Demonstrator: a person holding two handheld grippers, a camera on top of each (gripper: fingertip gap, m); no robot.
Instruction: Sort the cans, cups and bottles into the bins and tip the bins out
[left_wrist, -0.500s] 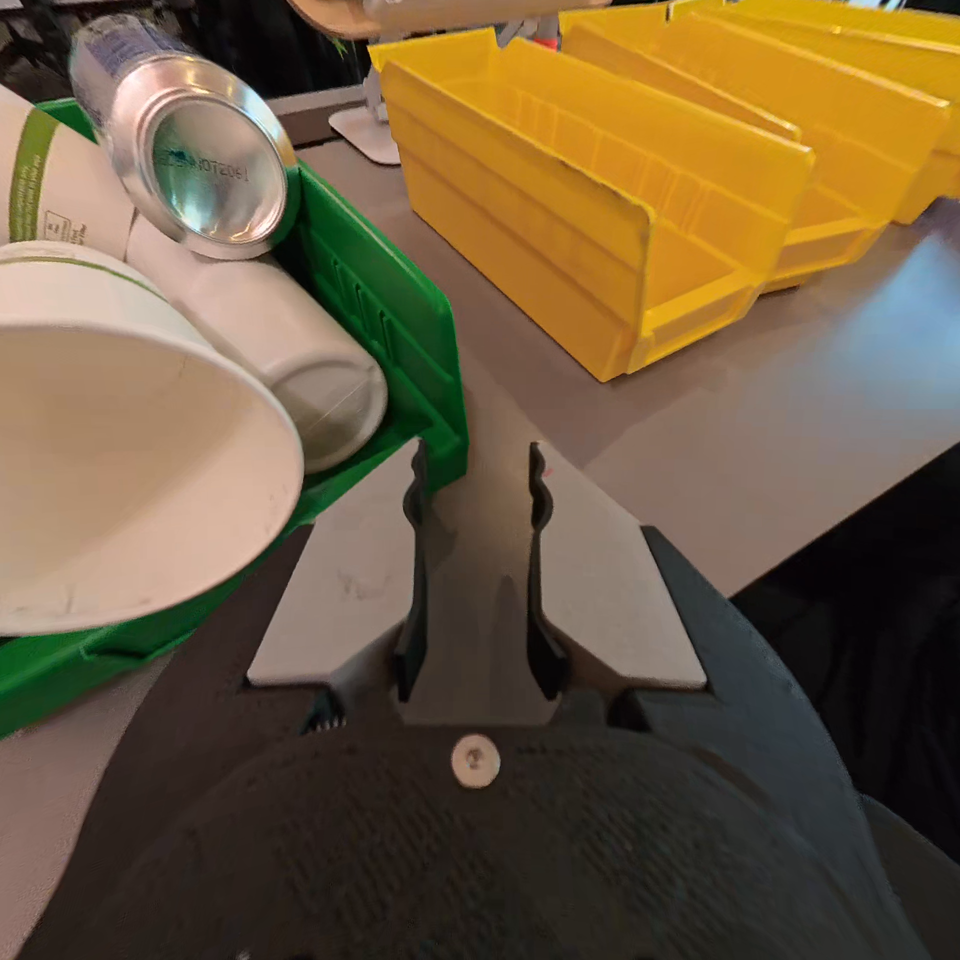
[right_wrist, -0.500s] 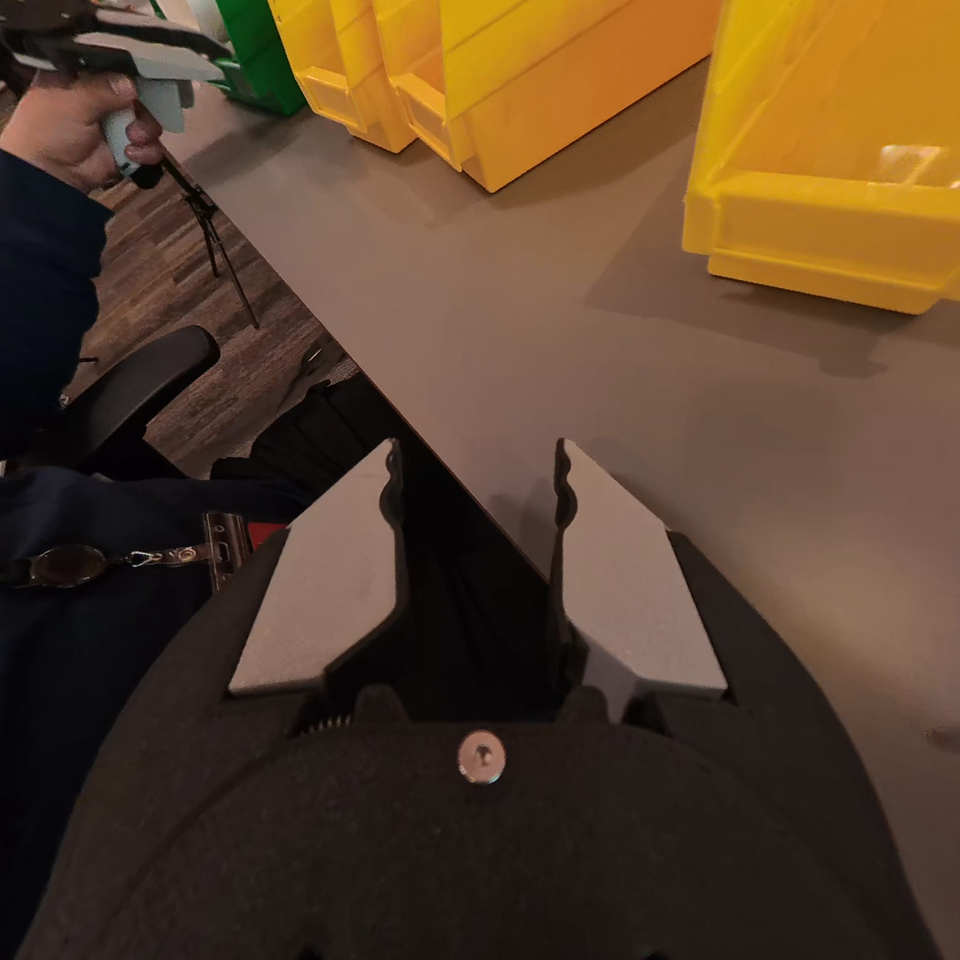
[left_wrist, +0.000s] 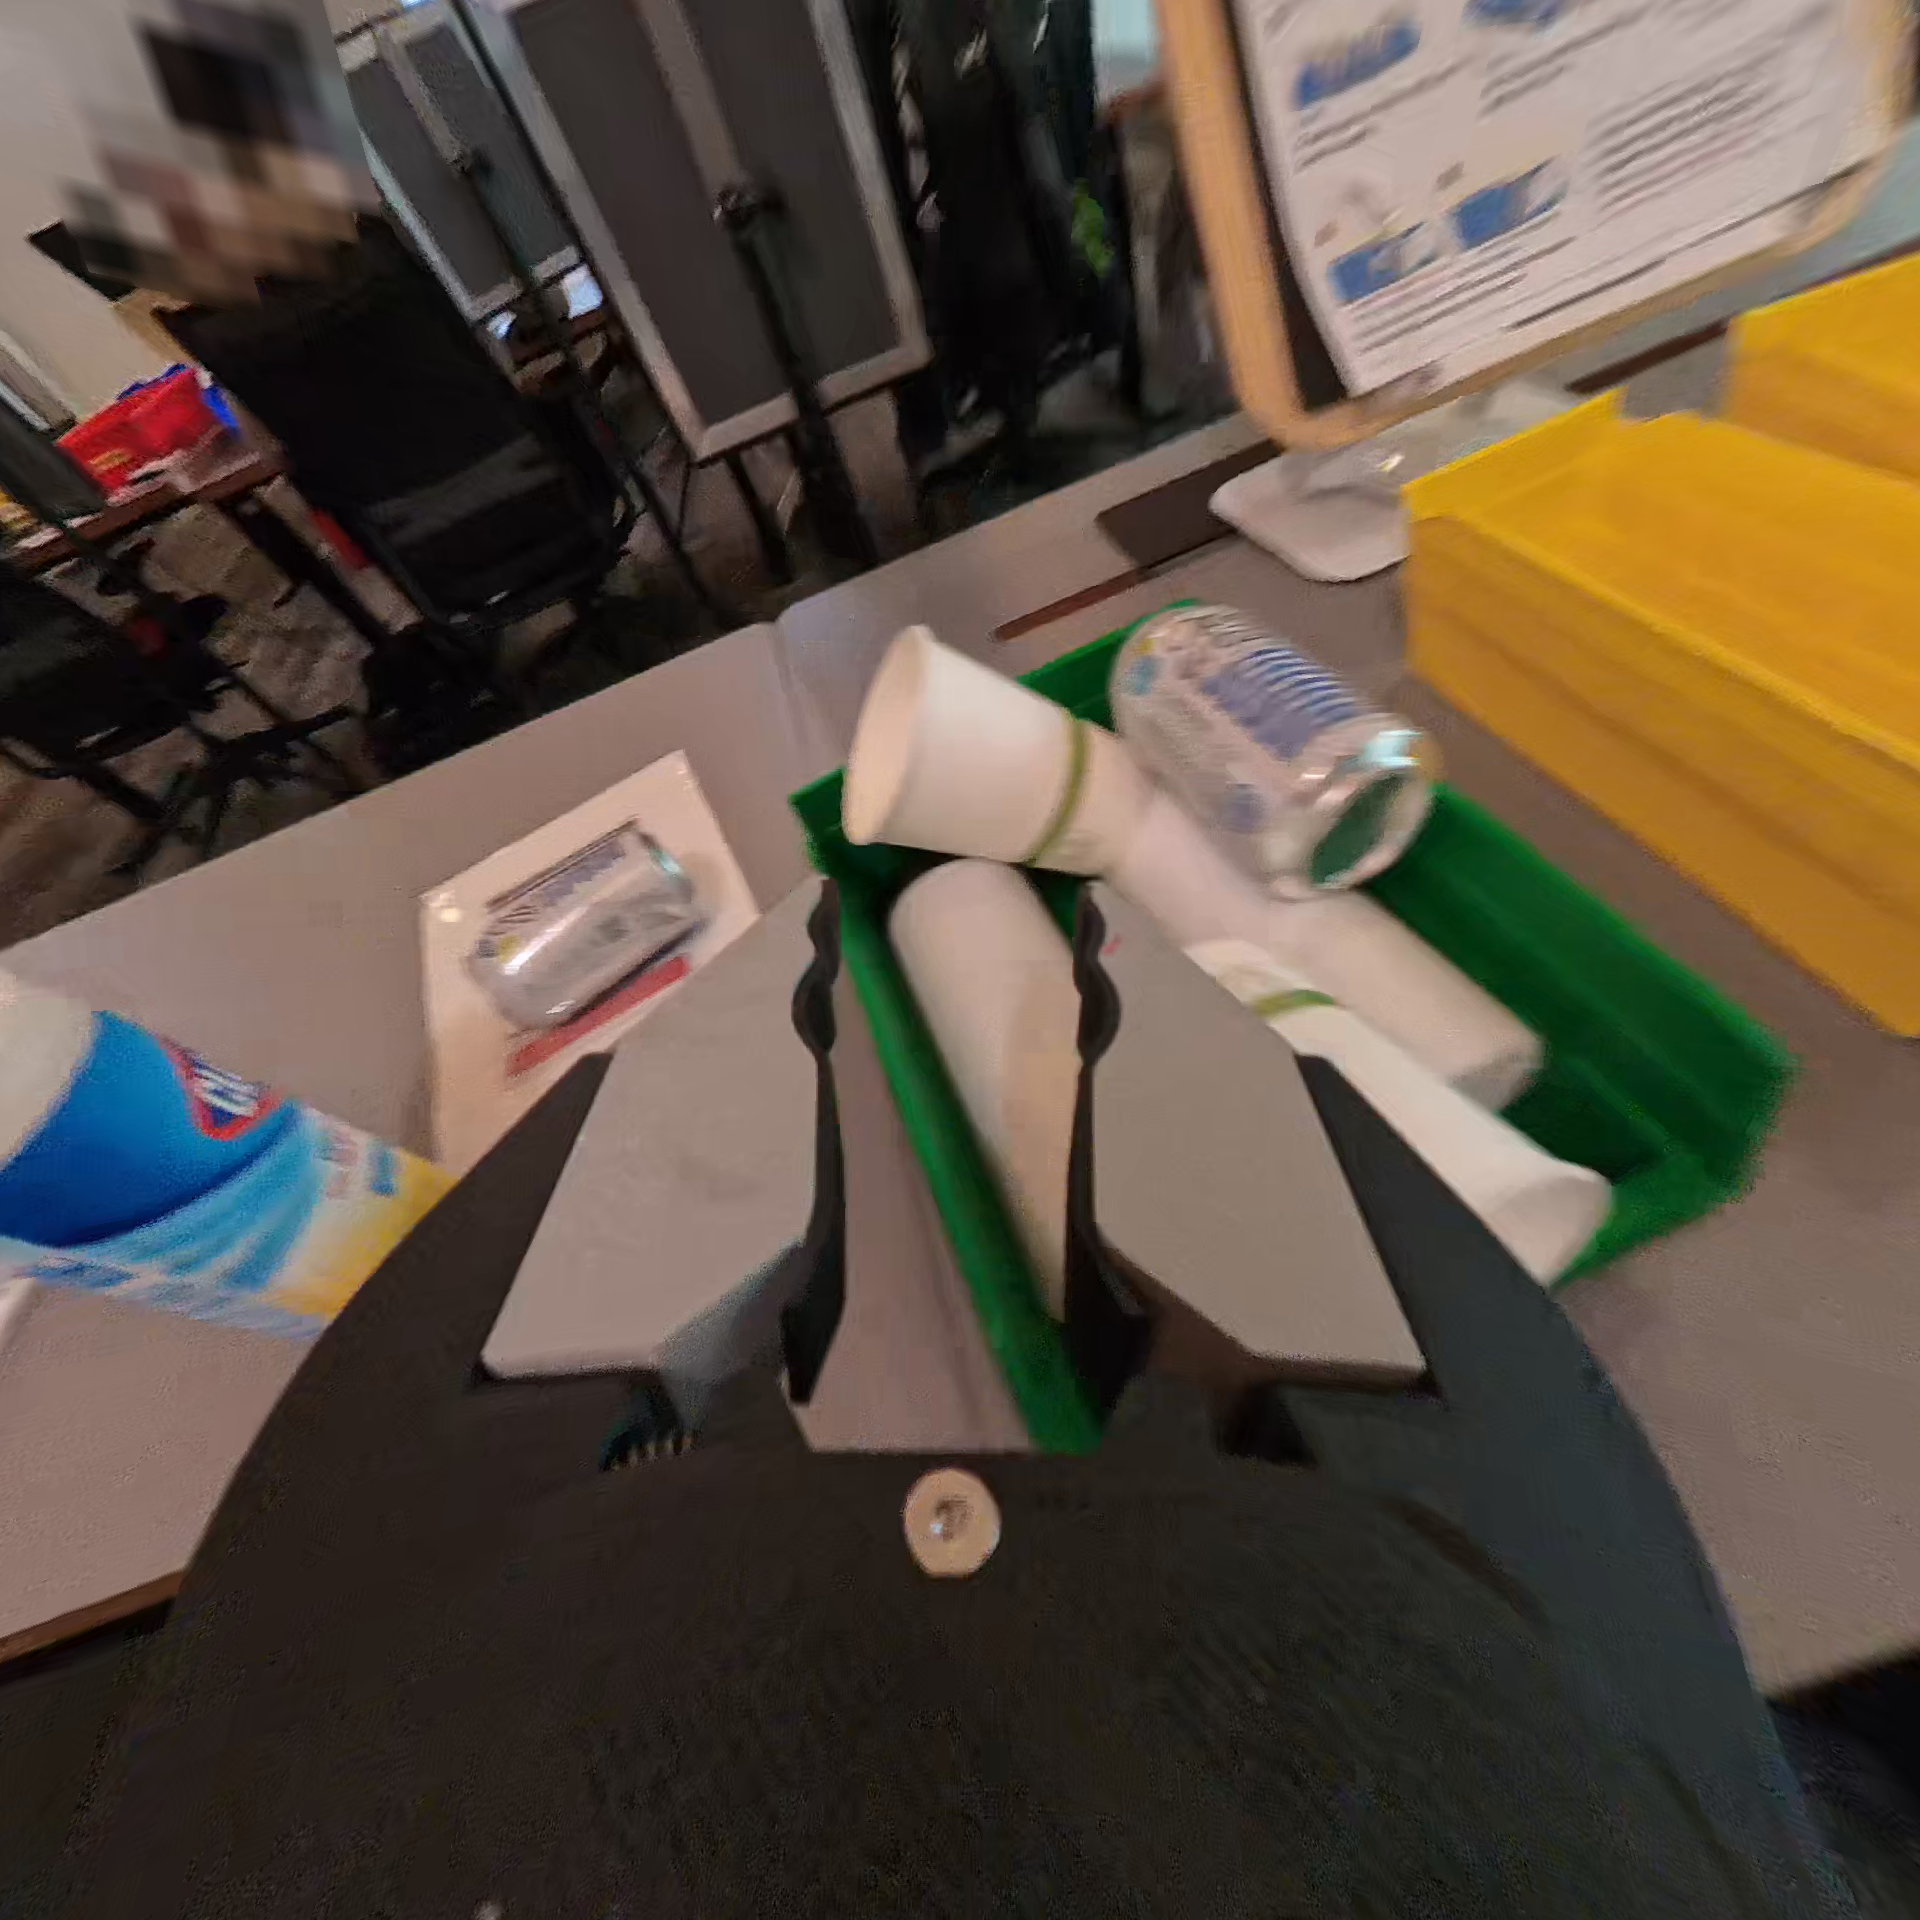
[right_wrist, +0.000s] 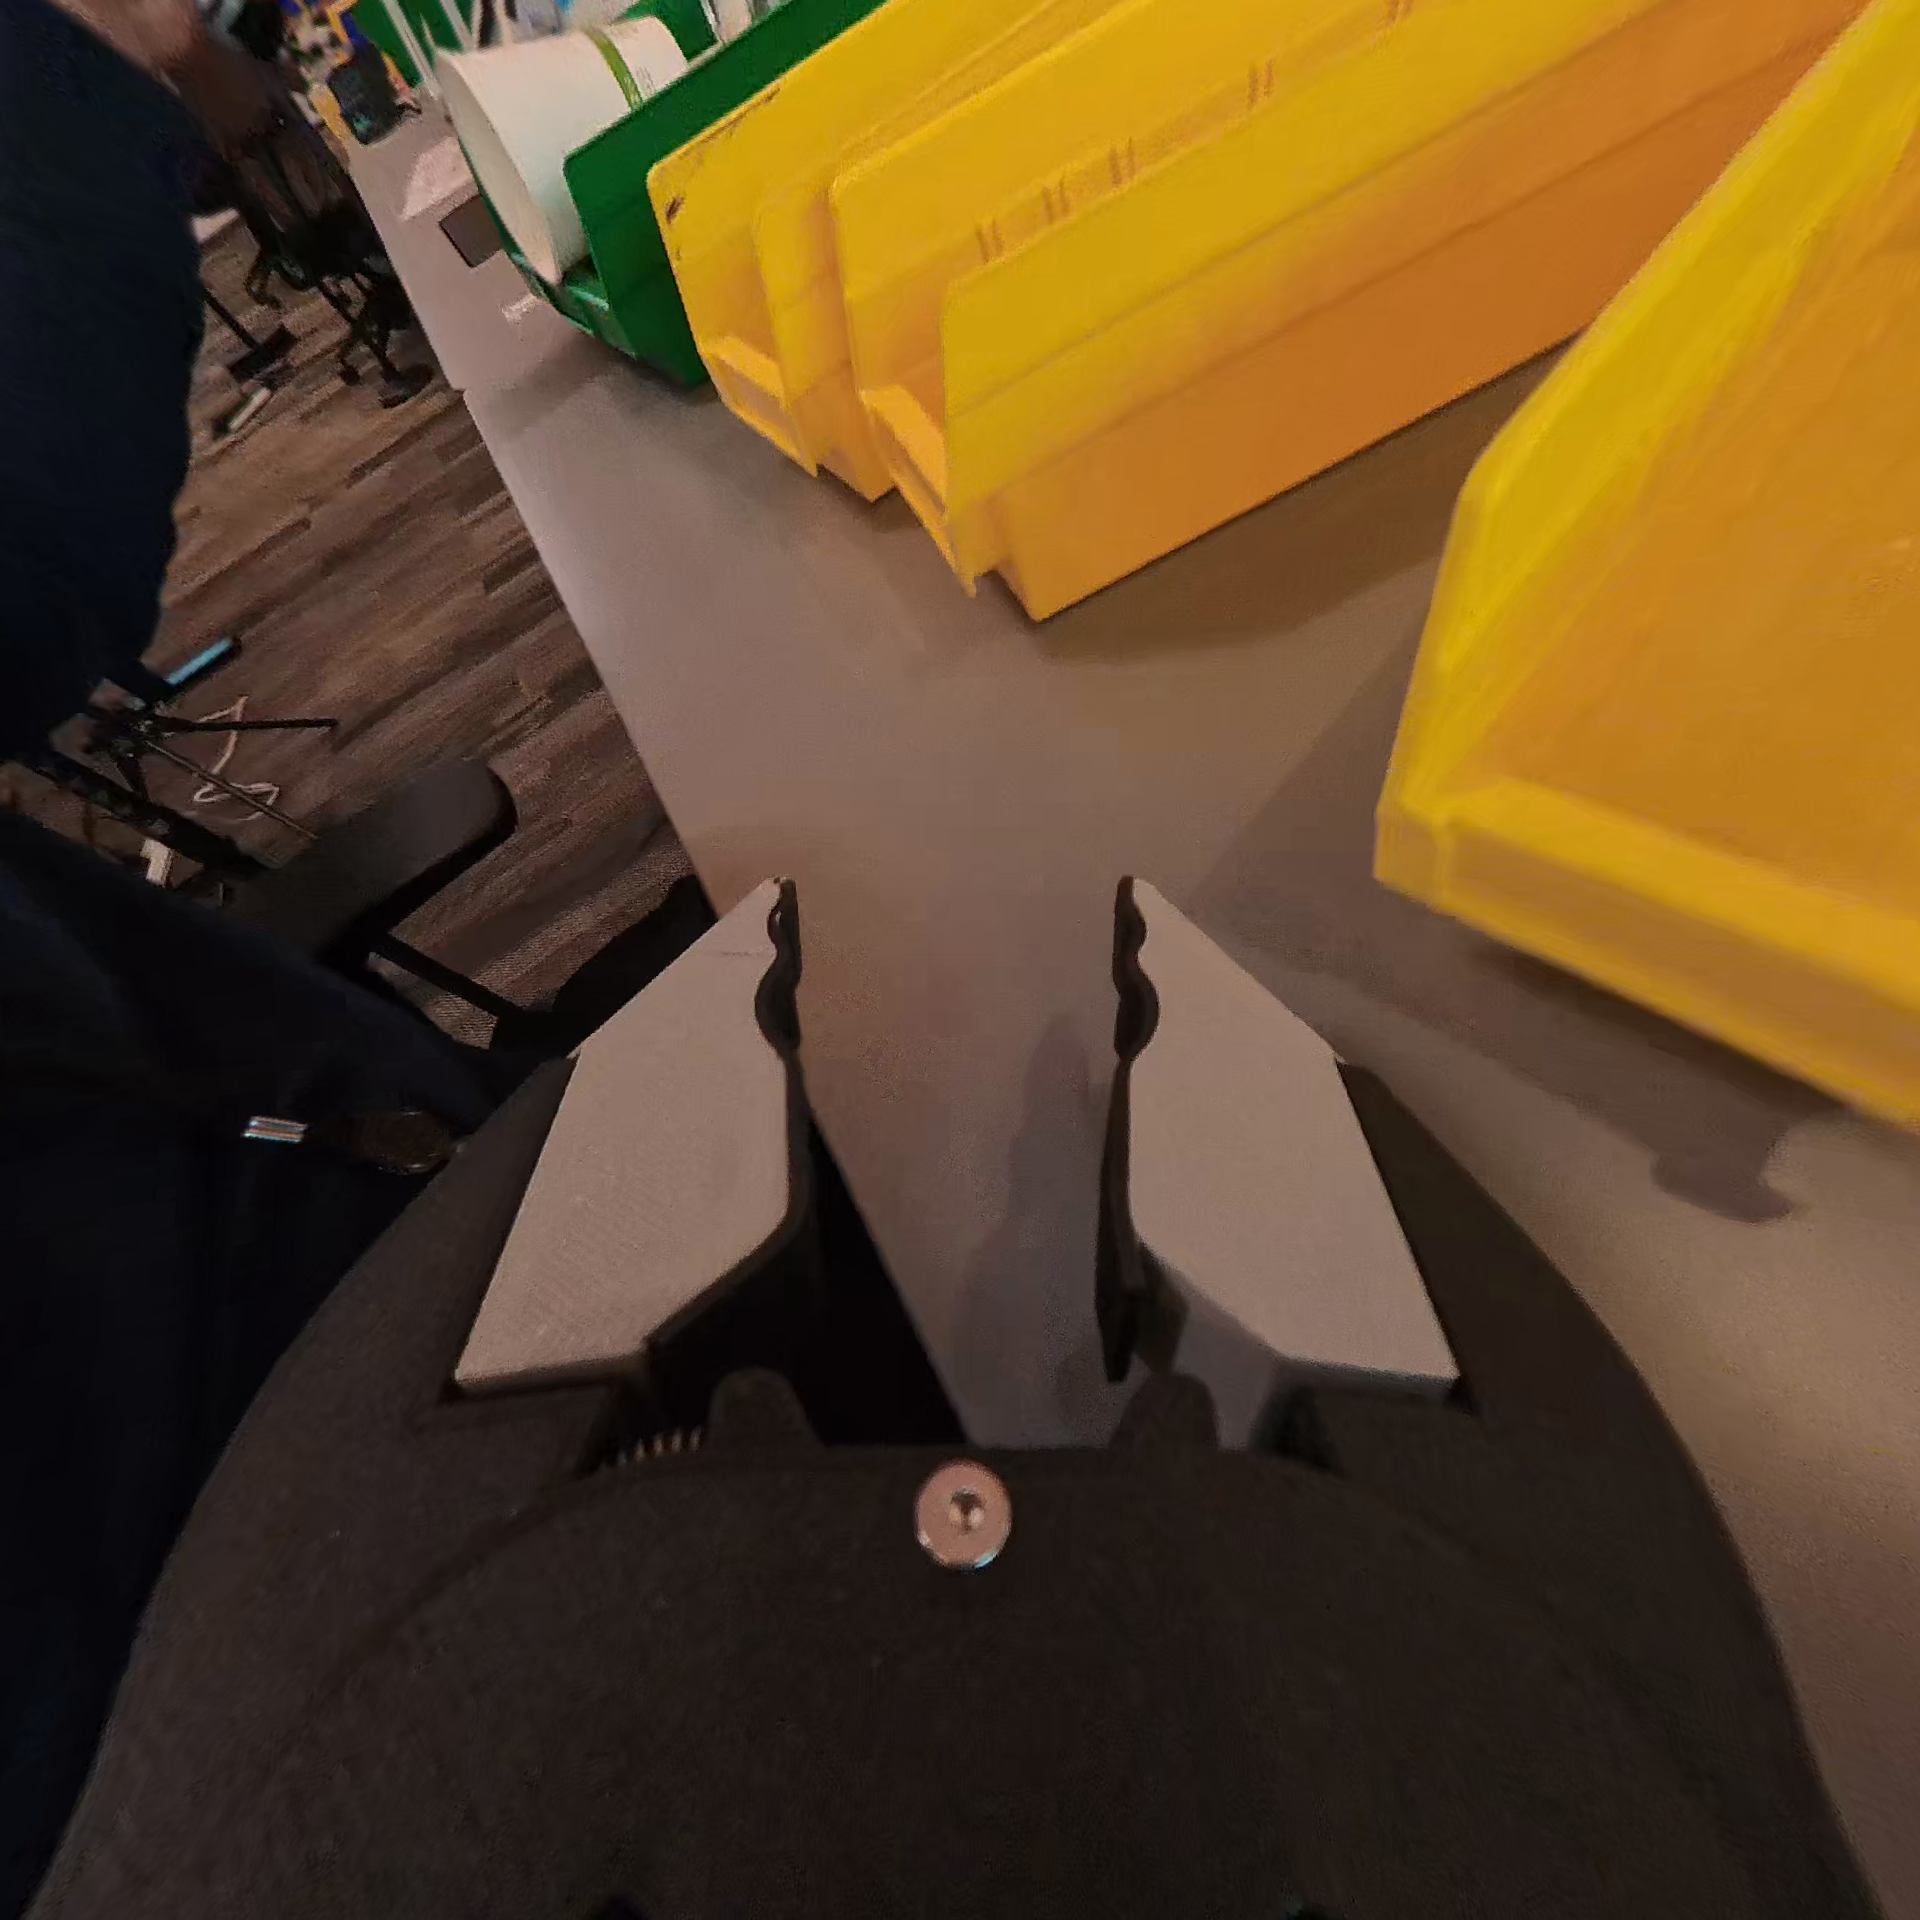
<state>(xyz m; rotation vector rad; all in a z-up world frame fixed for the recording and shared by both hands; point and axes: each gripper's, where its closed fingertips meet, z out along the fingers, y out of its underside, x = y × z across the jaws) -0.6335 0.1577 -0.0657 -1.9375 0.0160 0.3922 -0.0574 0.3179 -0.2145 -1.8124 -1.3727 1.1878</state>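
Note:
A green bin (left_wrist: 1621, 1029) on the grey table holds several white paper cups lying on their sides. One cup (left_wrist: 966, 758) points its mouth up and left. A silver can (left_wrist: 1268, 748) rests on top of the cups. My left gripper (left_wrist: 954, 914) is open, its fingers either side of the bin's left wall and another cup (left_wrist: 977, 1049), gripping nothing. A second silver can (left_wrist: 582, 935) lies on a white sheet left of the bin. My right gripper (right_wrist: 956, 904) is open and empty over the table's front edge. The green bin (right_wrist: 623, 218) and a cup (right_wrist: 520, 145) show far off.
Yellow bins (left_wrist: 1662, 707) stand right of the green bin, and in the right wrist view (right_wrist: 1091, 343) a further yellow bin (right_wrist: 1683, 644) stands nearer. A blue and yellow canister (left_wrist: 156, 1143) lies at the left. A framed sign (left_wrist: 1507, 187) stands behind. A person's dark sleeve (right_wrist: 83, 416) is at left.
My left gripper has swung from the gap between the green and yellow bins to the green bin's left wall, looking along it. My right gripper has moved slightly over the table edge. Both stayed open.

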